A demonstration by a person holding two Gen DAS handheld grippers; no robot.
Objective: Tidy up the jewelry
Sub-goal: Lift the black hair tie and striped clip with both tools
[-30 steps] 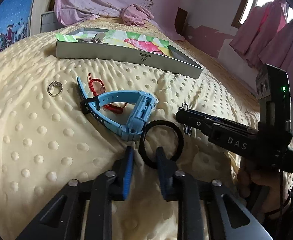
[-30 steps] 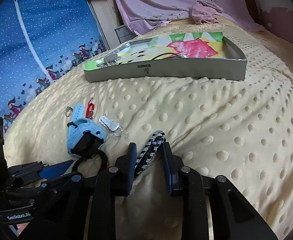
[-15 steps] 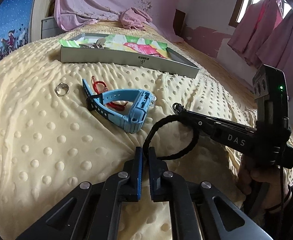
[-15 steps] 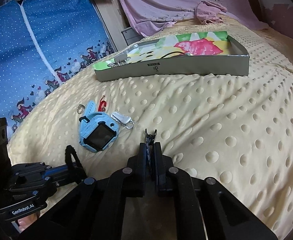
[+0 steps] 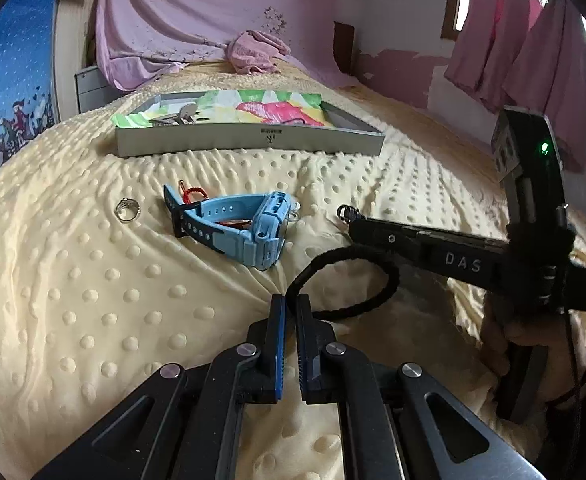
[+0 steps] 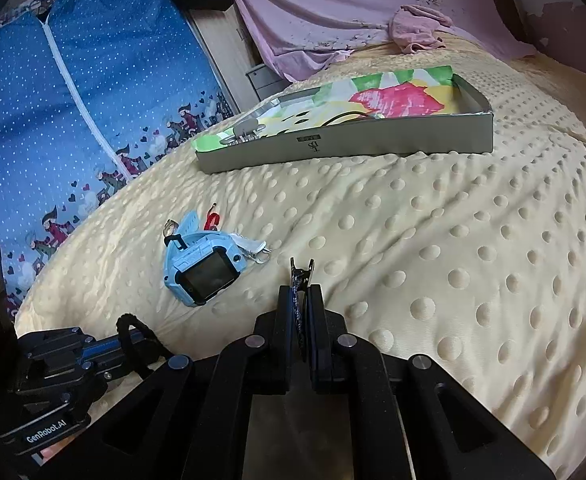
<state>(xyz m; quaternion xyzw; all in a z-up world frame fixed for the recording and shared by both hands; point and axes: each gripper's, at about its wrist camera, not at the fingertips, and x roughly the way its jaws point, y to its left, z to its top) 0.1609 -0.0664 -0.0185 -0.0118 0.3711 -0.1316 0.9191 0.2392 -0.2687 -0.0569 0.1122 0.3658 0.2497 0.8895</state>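
On the yellow bumpy blanket (image 5: 93, 280) of the bed lie small pieces of jewelry. A light blue watch (image 5: 245, 228) lies on its side, with a dark screen and a blue strap. A red cord bracelet (image 5: 191, 194) lies tucked behind it, and a silver ring (image 5: 126, 209) lies a little way to its left. Small white clips (image 6: 253, 246) lie just beside the watch. Farther back sits a flat grey box (image 5: 249, 140) with a bright flower paper inside and some shiny metal things in one corner.

The left claw (image 5: 289, 308) is pressed together on a black hair band (image 5: 353, 280). The band is a fuzzy black loop, and it sticks up and out to the right of the claw tips. The right claw (image 6: 301, 304) is clamped on a thin dark clip (image 6: 301, 276) with a speckled pattern and a small metal end that pokes out past the tips. A hand (image 5: 533, 344) holds the right claw's handle.

A second ago both claws were apart, with the black band flat on the blanket around one left finger and the dark clip lying loose between the right fingers. Now both claws have closed, and the band is lifted off the blanket
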